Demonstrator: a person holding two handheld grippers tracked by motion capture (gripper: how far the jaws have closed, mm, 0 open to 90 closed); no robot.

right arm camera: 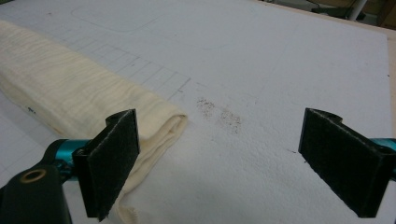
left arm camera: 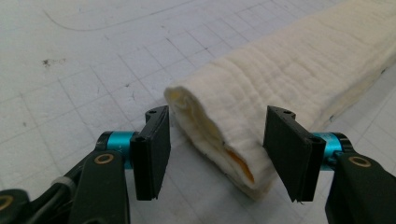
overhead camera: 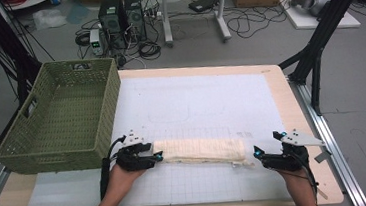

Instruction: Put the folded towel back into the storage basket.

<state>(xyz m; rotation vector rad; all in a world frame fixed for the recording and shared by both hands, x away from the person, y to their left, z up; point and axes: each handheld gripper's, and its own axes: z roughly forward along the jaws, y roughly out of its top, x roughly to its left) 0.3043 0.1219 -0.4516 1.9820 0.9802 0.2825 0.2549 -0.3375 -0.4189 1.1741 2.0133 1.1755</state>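
The left claw (left arm camera: pixel 212 154) stands spread around the left end of the folded cloth (left arm camera: pixel 289 79): in the left gripper view its two black pads (left arm camera: pixel 154 151) flank that end with a gap on each side, so nothing is pinched, and an orange layer shows inside the fold at the open edge. In the high view the left claw (overhead camera: pixel 159 157) lies low on the counter, just at the cloth's left end, with the person's hand behind it at the near edge. The right claw (right arm camera: pixel 233 163) is spread wide; in the right gripper view its left pad (right arm camera: pixel 114 161) sits in front of the cloth's (right arm camera: pixel 70 93) right end, whether touching it I cannot tell, while the other pad stands well apart over bare mat, with a faint brown smudge (right arm camera: pixel 219 116) on the mat beyond. In the high view the right claw (overhead camera: pixel 258 152) rests just beside the cloth's right end. The cloth (overhead camera: pixel 200 150) is a long cream strip lying left to right across the near part of the white gridded mat (overhead camera: pixel 196 102), between the two claws. The mat covers most of the wooden counter (overhead camera: pixel 280 89). A green woven basket (overhead camera: pixel 57 124) stands at the counter's left side, far of the left claw and near it. Beyond the counter, computer towers (overhead camera: pixel 121 18) and cables sit on the floor.
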